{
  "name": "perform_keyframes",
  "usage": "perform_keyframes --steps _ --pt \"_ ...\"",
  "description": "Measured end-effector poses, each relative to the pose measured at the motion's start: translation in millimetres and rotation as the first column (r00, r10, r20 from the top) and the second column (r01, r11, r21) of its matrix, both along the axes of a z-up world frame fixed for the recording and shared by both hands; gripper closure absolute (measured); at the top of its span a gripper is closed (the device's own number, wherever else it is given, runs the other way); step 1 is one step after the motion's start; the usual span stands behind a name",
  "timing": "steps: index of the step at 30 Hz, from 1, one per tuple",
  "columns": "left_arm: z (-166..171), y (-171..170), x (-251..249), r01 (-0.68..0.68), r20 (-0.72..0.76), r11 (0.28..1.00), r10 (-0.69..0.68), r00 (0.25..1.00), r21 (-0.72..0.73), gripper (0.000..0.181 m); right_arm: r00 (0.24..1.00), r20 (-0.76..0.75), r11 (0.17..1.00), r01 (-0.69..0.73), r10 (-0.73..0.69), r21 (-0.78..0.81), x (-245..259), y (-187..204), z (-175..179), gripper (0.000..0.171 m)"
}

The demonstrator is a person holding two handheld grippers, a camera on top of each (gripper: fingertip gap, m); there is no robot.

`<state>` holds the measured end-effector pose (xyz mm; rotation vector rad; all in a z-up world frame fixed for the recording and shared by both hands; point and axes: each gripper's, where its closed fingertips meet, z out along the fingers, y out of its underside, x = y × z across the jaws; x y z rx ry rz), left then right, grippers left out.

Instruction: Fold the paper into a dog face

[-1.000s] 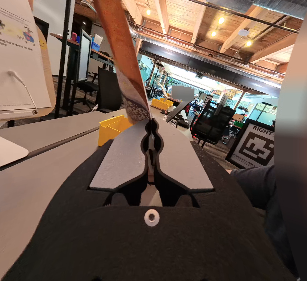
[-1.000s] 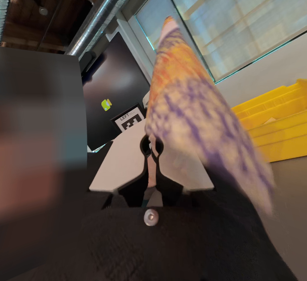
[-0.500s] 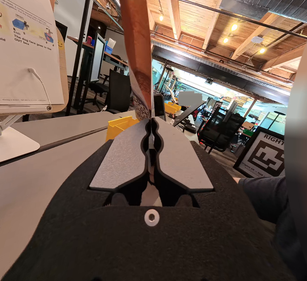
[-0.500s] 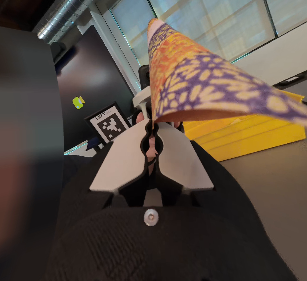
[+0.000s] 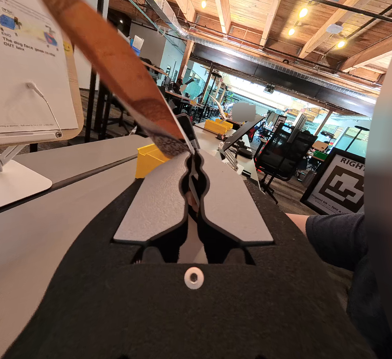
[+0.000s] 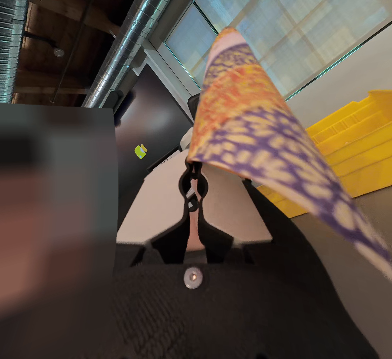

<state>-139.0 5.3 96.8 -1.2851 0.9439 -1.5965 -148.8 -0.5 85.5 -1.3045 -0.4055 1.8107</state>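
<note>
Presently both the left gripper (image 5: 194, 154) and right gripper (image 6: 194, 163) are pinching the paper (image 6: 250, 136), which is slanting up and leftward off the table (image 5: 63, 211).

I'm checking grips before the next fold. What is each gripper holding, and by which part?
Both hold the patterned paper in the air. The left gripper and the right gripper each pinch it at an edge, between their fingertips.
</note>
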Motion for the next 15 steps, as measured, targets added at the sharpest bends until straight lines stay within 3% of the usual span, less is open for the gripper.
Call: perform_keyframes --steps 11,15 --pt "0.2 -5.2 1.0 -0.009 -0.025 0.999 0.011 1.0 0.054 0.178 0.999 -0.01 0.999 -0.041 0.041 -0.014 -4.2 -1.9 -1.5 0.17" --pt "-3.3 -3.3 1.1 -0.051 -0.055 0.994 0.057 0.997 0.099 0.181 0.995 0.067 0.993 0.068 -0.074 0.094 -4.4 3.0 -6.7 0.17"
